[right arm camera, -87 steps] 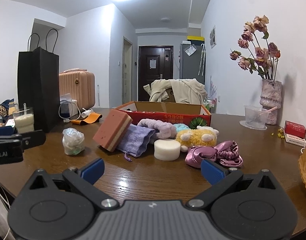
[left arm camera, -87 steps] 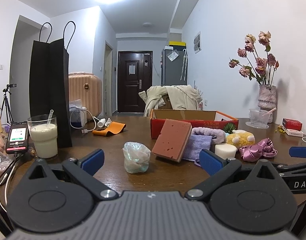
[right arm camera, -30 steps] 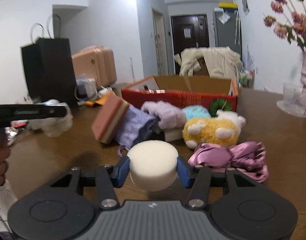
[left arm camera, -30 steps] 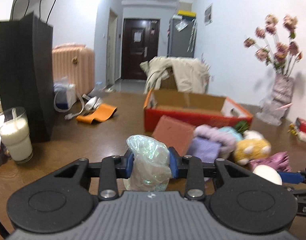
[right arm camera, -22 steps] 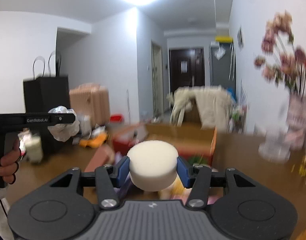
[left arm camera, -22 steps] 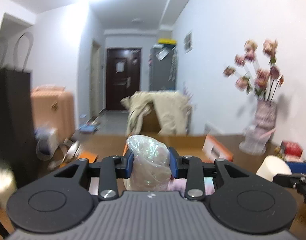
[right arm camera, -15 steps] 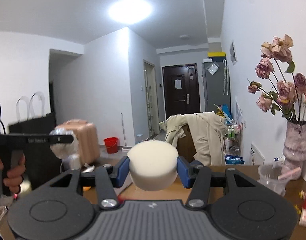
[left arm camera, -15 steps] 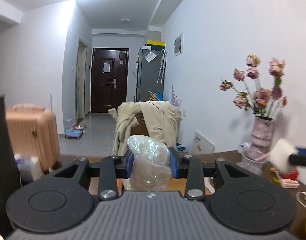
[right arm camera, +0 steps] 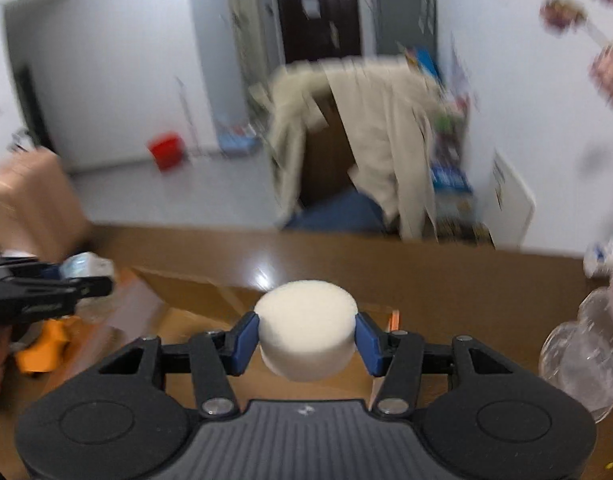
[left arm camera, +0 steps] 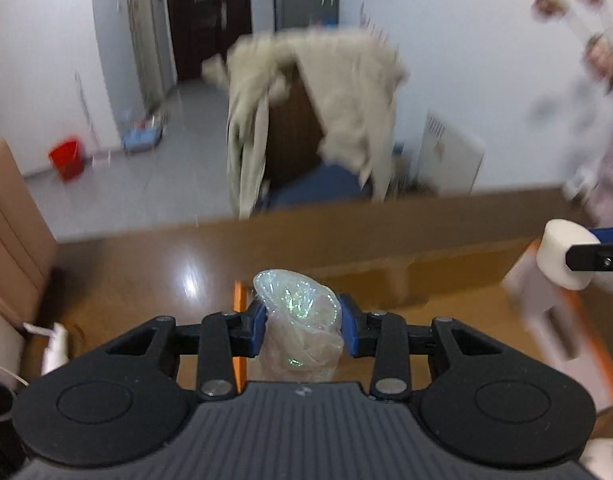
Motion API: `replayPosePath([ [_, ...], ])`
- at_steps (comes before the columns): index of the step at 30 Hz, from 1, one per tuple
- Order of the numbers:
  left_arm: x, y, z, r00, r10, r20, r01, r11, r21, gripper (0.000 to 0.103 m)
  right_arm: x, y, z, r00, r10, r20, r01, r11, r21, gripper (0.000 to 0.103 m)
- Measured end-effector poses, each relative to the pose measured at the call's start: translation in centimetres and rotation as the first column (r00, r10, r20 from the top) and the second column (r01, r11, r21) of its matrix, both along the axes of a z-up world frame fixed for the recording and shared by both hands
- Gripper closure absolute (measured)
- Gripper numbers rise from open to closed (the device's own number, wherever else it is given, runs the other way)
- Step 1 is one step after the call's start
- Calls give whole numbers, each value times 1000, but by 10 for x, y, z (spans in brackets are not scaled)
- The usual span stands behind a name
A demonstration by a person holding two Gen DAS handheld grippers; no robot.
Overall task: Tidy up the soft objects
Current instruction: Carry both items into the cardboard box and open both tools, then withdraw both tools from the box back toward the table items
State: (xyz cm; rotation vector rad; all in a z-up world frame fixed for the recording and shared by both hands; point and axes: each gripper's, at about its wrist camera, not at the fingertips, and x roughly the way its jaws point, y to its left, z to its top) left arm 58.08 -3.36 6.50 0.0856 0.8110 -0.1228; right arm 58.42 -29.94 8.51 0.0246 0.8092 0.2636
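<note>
While both claws hang over the open cardboard box (left arm camera: pixel 446 268) on the table (left arm camera: pixel 146 264), the left claw (left arm camera: pixel 302 326) pinches a crinkly plastic-wrapped bundle (left arm camera: pixel 298 320) — the right claw (right arm camera: pixel 306 338) clamps a white foam puck (right arm camera: pixel 306 332) — both lifted clear above the box.

My left gripper (left arm camera: pixel 301 322): fingers clamped on the crinkled bag (left arm camera: pixel 300 332), angled downward. My right gripper (right arm camera: pixel 306 340): fingers clamped on the white sponge (right arm camera: pixel 306 334), angled downward.
</note>
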Motion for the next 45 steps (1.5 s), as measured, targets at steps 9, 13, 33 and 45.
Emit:
replayPosePath([
  [9,27,9,-41,999,-8,-49,8,1000,-4,27,45,53,-83,999,-2,-49,-12,958,-285,32],
  [13,24,7,-25,1000,3,-24,-3,1000,1,24,35,54,-68,1000,5,-10,-8,957,-289,31],
  [33,-274,57,190,948,50,315,-33,998,-58,0,-245,-16,173,961,68,270,-64,998,-25,10],
  [45,-484,114,114,889,111,445,-36,984,-174,0,-452,-20,129,898,118,424,-138,990,16,0],
])
